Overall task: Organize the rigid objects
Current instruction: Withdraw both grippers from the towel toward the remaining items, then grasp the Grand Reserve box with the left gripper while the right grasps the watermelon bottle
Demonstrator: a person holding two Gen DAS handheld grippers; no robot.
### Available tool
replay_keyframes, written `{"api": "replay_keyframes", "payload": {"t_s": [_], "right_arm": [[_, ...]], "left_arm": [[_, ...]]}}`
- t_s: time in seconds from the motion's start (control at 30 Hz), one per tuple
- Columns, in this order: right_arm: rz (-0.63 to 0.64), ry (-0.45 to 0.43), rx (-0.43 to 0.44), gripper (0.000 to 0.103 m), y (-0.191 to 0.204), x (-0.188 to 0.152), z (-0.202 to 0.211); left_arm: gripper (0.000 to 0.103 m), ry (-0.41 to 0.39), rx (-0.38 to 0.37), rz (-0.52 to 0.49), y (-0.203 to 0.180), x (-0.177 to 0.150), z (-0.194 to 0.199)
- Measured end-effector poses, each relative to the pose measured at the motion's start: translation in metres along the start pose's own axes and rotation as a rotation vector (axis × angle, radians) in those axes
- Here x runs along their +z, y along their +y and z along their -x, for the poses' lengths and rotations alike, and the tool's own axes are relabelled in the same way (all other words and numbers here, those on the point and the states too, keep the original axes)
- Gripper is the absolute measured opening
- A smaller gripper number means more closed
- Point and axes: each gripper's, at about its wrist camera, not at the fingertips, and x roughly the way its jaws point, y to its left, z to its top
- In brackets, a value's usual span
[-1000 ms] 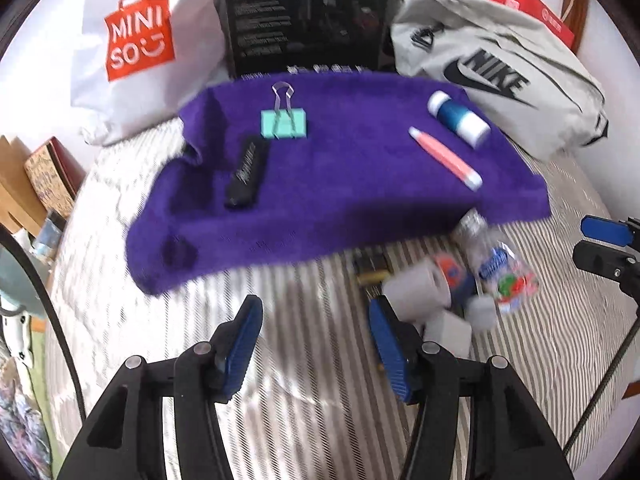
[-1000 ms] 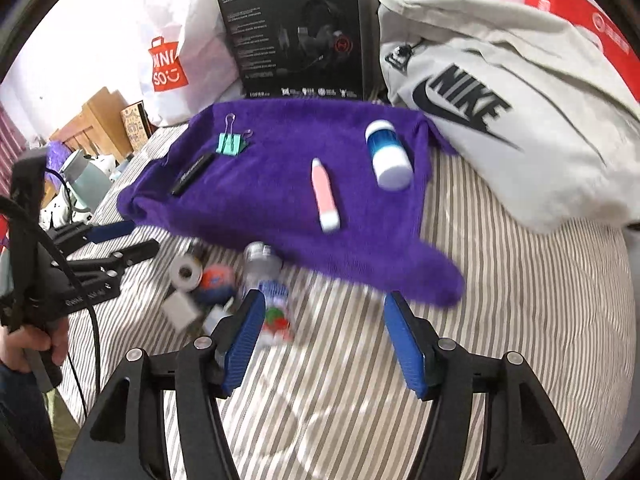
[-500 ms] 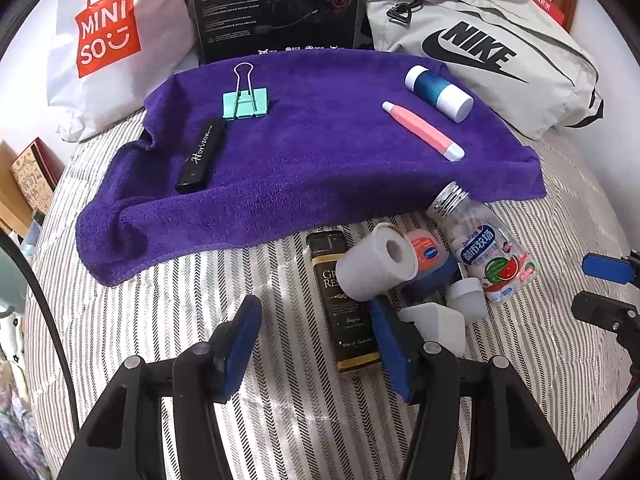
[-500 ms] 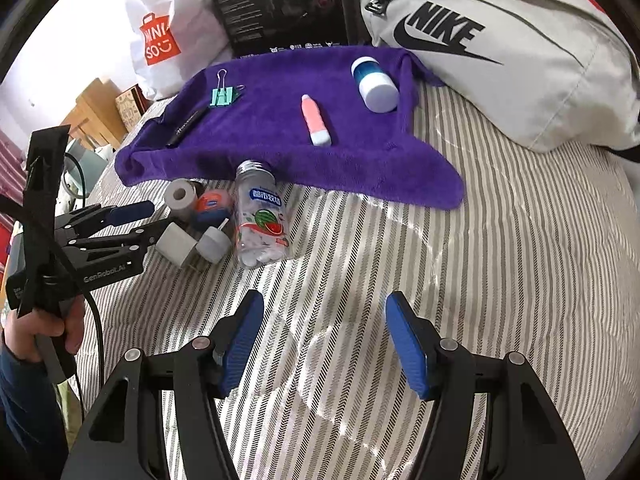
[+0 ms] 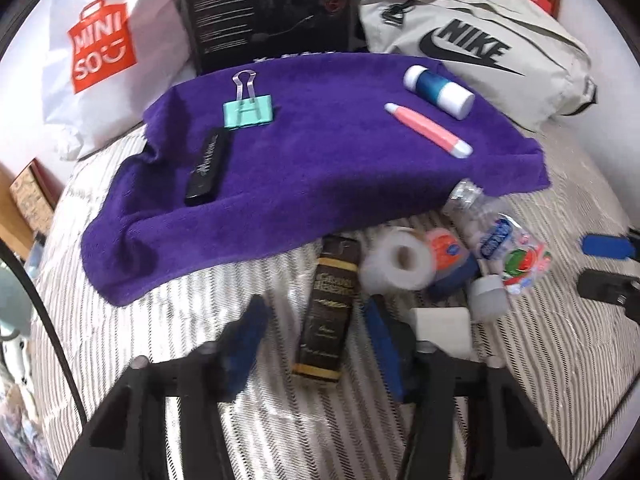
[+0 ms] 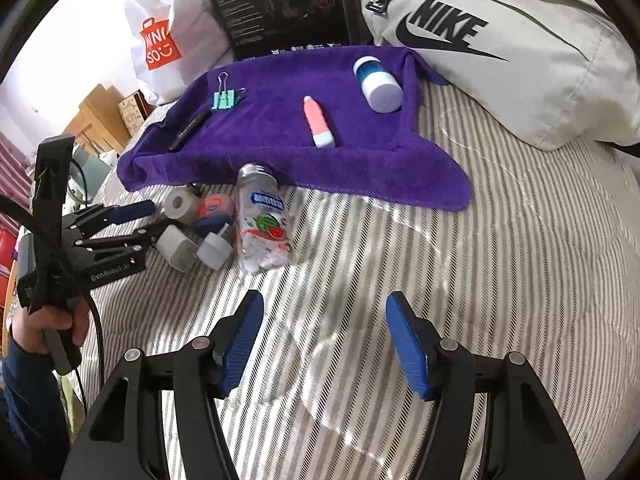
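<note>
On the striped bed, just below the purple towel (image 5: pixel 320 168), the dark rectangular box (image 5: pixel 328 312) lies between the left gripper (image 5: pixel 316 344) pads, which have just been narrowing without yet pressing it. It looks stiff, light and smooth, best pinched across its long sides; the right gripper (image 6: pixel 324 344) hangs spread and empty.

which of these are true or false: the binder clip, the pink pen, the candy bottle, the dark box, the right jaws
1. The mint green binder clip lies on the purple towel. True.
2. The pink pen lies on the striped bed cover. False: it is on the towel.
3. The clear plastic candy bottle stands upright. False: it lies on its side.
4. The dark brown rectangular box lies between the left gripper's jaws. True.
5. The right gripper holds nothing. True.
</note>
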Motion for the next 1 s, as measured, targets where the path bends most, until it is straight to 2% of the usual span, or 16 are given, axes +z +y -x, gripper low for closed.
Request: {"api": "replay_keyframes", "payload": {"t_s": [0.13,0.4,0.63,0.77,0.87,0.93,1.0], "right_arm": [[0.029,-0.008,-0.010,0.063,0.008,0.008,-0.007],[0.109,0.000,0.024,0.063,0.032,0.029,-0.021],[0.167,0.031,-0.015,0.060,0.046,0.040,-0.048],[0.192,0.048,-0.043,0.053,0.050,0.042,-0.060],[0.224,0.035,-0.071,0.053,0.054,0.041,-0.062],[0.249,0.030,-0.084,0.047,0.059,0.040,-0.063],[0.253,0.025,-0.063,0.040,0.060,0.039,-0.062]], "left_arm": [[0.023,-0.001,-0.012,-0.015,-0.004,-0.001,0.003],[0.023,-0.003,-0.024,0.020,0.007,-0.009,0.008],[0.023,-0.001,-0.037,0.037,0.013,-0.012,0.008],[0.023,0.000,-0.033,0.037,0.012,-0.011,0.008],[0.023,-0.003,-0.032,0.038,0.012,-0.012,0.009],[0.023,-0.005,-0.034,0.039,0.012,-0.012,0.009],[0.023,-0.003,-0.034,0.036,0.013,-0.012,0.009]]}}
